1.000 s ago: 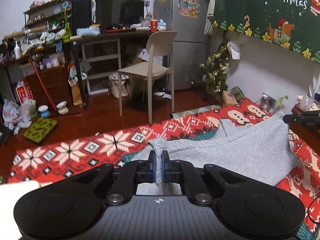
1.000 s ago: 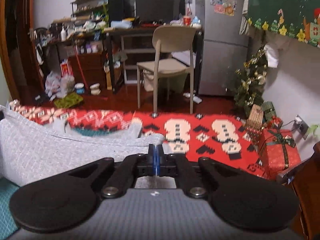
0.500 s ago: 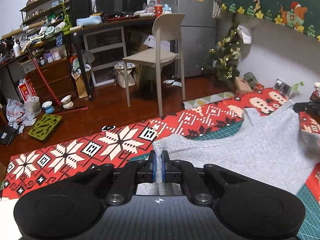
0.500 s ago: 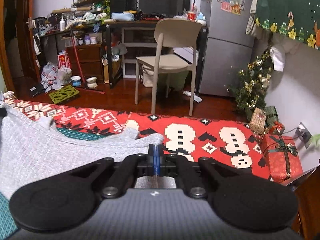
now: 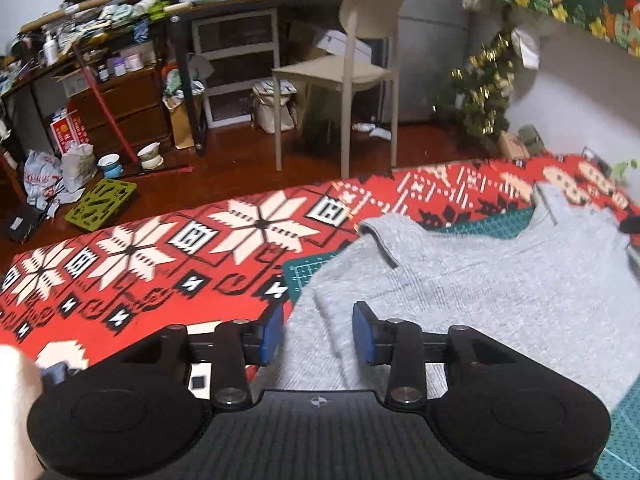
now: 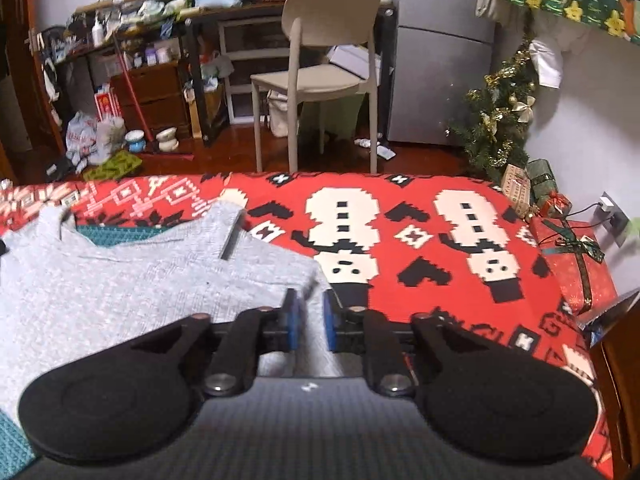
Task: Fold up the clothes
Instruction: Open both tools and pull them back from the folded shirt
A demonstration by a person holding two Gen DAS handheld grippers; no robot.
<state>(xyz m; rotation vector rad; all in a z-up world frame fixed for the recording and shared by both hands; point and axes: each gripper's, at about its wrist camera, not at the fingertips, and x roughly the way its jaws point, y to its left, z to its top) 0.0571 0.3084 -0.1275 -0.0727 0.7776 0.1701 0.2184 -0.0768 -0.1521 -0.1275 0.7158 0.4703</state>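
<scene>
A grey knitted garment [image 5: 472, 280] lies flat on a green cutting mat [image 5: 304, 270] over a red patterned cloth. Its two shoulder straps point toward the far edge. My left gripper [image 5: 318, 334] hovers over the garment's left edge; its jaws are opening, with grey fabric lying between the blue pads but not pressed. In the right wrist view the same garment [image 6: 120, 280] spreads to the left. My right gripper [image 6: 308, 324] is at its right edge, jaws opening, with the fabric edge loose between the pads.
The red Christmas cloth [image 6: 420, 240] covers the work surface. Beyond its far edge stand a beige chair [image 6: 320, 76], a cluttered desk [image 5: 224, 4] and a small Christmas tree [image 6: 500, 120]. Wrapped gifts [image 6: 572, 256] sit at the right edge.
Both grippers came down with the garment, which was held up and now lies flat. Both jaws, shut on the fabric before, have parted and let it go.
</scene>
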